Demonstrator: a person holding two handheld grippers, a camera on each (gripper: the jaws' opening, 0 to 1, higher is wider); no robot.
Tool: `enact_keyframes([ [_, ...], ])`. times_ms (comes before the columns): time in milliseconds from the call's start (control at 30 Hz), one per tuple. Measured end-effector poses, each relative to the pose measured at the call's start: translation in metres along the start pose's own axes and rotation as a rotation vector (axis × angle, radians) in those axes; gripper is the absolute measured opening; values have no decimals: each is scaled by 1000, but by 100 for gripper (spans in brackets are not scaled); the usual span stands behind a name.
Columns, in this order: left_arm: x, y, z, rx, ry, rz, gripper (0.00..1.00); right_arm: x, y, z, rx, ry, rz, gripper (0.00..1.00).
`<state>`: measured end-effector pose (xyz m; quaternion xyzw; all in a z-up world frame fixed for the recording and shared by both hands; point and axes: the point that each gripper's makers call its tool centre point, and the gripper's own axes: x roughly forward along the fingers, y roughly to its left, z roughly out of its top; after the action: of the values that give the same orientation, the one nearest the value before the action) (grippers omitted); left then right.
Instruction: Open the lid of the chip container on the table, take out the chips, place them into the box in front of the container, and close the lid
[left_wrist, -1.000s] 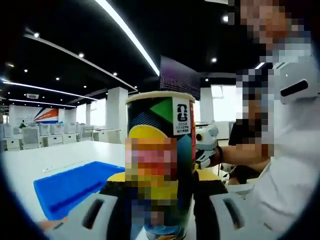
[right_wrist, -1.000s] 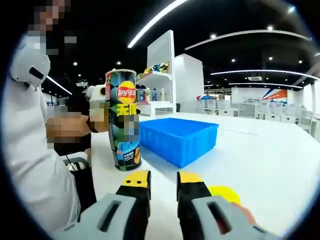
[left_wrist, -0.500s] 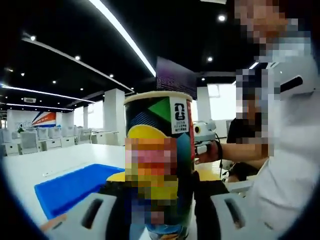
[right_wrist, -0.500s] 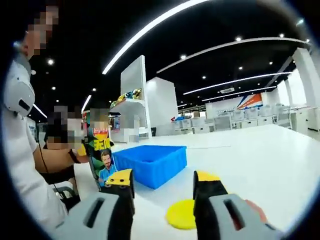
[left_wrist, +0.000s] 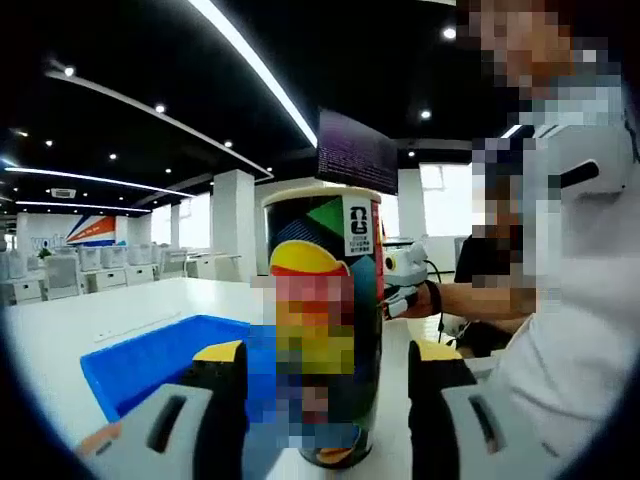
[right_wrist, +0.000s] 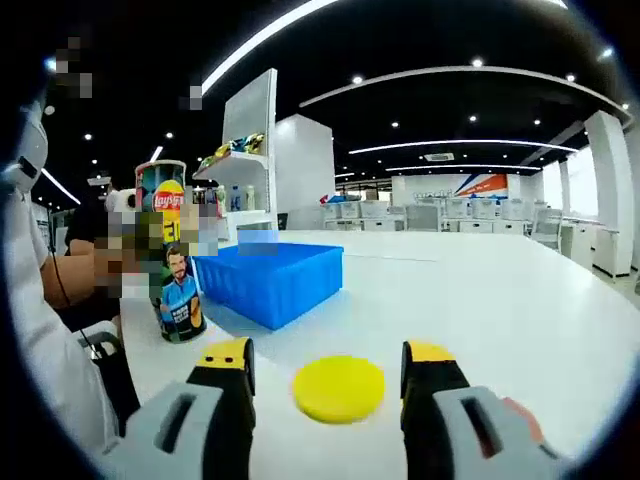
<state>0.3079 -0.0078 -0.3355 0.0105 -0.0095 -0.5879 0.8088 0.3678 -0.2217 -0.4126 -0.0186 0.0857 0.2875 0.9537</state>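
Right gripper view has the right gripper (right_wrist: 325, 375) with jaws spread, empty, above the one yellow lid (right_wrist: 339, 388) lying flat on the white table (right_wrist: 520, 300), so the lid step looks done. One chip container (left_wrist: 325, 320) stands just beside the one blue box (right_wrist: 268, 282); the left gripper (left_wrist: 325, 375) brackets it, jaws parted, apparently apart. Next comes gripping it and tipping chips into the box

A dark ceiling (right_wrist: 480, 40) carried long light strips (left_wrist: 262, 72) above white pillars (left_wrist: 238, 225), distant desks (right_wrist: 440, 222) and a stocked shelf (right_wrist: 240, 185).
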Motion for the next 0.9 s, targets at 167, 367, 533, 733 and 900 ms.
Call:
enact_keyframes([
  [167,-9,1,-3,-26,2,12,69,6,4,-12,7,49,-5,63],
  [367,-22,4,-7,-37,3,45,69,10,-3,-20,20,86,-44,61],
  [533,-30,-1,-20,-34,29,56,67,15,4,-23,25,97,-36,61],
  [733,-38,3,-21,-58,4,78,65,22,6,-31,-35,142,-59,61],
  [900,-40,0,-15,-106,-59,60,63,25,3,-32,-10,147,-78,58],
])
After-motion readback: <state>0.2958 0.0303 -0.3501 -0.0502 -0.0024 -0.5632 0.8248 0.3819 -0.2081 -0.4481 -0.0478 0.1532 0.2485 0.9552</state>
